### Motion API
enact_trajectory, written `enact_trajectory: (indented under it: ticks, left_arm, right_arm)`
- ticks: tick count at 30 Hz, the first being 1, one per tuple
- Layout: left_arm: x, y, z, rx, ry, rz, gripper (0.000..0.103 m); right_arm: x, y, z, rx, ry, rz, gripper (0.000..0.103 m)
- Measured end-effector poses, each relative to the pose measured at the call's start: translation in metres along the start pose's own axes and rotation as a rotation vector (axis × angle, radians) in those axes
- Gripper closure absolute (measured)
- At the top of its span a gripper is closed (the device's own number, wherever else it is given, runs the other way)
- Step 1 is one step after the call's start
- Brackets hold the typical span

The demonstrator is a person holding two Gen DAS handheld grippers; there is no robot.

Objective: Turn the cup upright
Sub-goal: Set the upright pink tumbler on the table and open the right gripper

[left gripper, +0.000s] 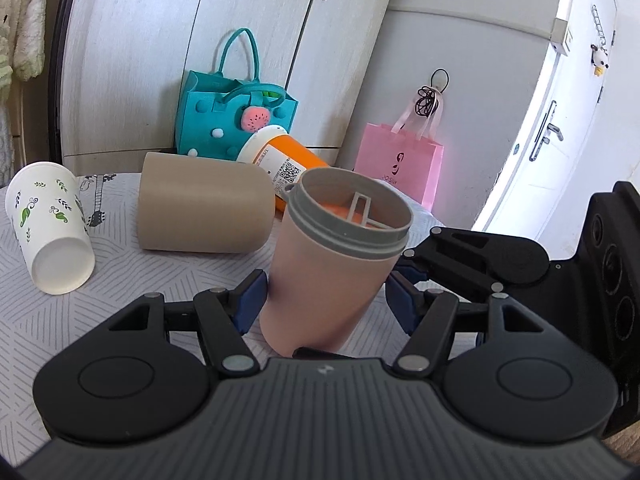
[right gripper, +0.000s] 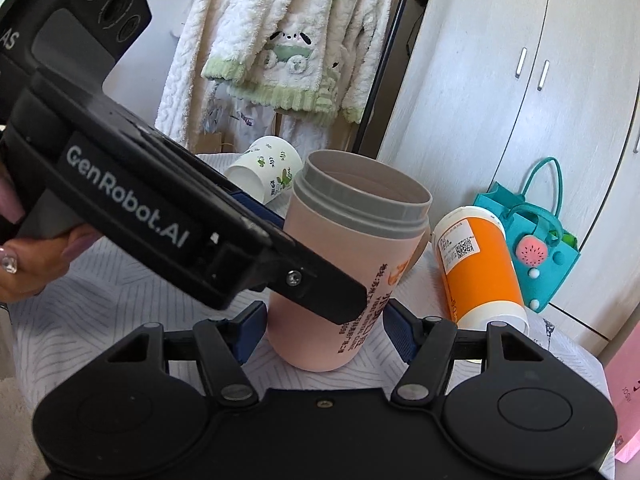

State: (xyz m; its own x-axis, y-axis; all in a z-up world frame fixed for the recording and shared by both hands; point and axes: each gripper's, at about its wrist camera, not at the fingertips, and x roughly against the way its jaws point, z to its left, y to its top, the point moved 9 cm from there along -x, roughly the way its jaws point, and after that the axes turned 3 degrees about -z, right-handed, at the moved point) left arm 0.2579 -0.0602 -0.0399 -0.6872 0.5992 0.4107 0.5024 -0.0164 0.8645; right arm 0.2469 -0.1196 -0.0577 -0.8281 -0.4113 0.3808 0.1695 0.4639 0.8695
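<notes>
A pink cup (left gripper: 320, 268) with a grey threaded rim stands upright on the patterned table, mouth up; it also shows in the right wrist view (right gripper: 344, 276). My left gripper (left gripper: 326, 306) has its blue pads on both sides of the cup's lower body, touching or nearly so. My right gripper (right gripper: 326, 330) is open around the cup's base, with gaps at both pads. The left gripper's black body (right gripper: 160, 216) crosses in front of the cup in the right wrist view.
A beige cup (left gripper: 200, 208), a white leaf-print paper cup (left gripper: 52, 232) and an orange-and-white cup (left gripper: 276, 160) lie on their sides behind. A teal bag (left gripper: 232, 120) and a pink bag (left gripper: 396, 164) stand near the cupboards. The table's edge is at right (right gripper: 580, 360).
</notes>
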Motion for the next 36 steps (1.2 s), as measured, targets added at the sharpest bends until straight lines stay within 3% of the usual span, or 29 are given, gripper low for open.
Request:
enact_trajectory:
  ticks: [2, 6, 15, 18, 22, 29, 36]
  left_arm:
    - [0.000, 0.000, 0.000, 0.004, 0.005, 0.001, 0.039]
    - [0.002, 0.001, -0.001, 0.012, 0.003, 0.017, 0.038]
    - [0.027, 0.000, -0.002, 0.019, 0.031, -0.005, 0.030]
    - [0.040, -0.002, -0.006, -0.009, 0.105, -0.007, 0.030]
    - [0.063, -0.008, -0.013, 0.016, 0.135, -0.043, 0.030]
    - [0.103, -0.026, -0.019, 0.001, 0.271, -0.060, 0.028]
    - [0.131, -0.036, -0.024, 0.011, 0.316, -0.081, 0.025]
  right_arm:
    - [0.000, 0.000, 0.000, -0.002, 0.000, -0.001, 0.034]
    - [0.004, 0.005, -0.004, -0.040, -0.014, -0.015, 0.023]
    - [0.022, 0.009, -0.012, -0.139, -0.019, -0.041, 0.020]
    - [0.036, 0.006, -0.011, -0.191, -0.035, -0.055, 0.020]
    - [0.060, 0.004, 0.001, -0.243, -0.057, -0.104, 0.020]
    - [0.087, -0.009, 0.016, -0.306, -0.117, -0.101, 0.020]
    - [0.119, -0.017, 0.023, -0.336, -0.213, -0.099, 0.020]
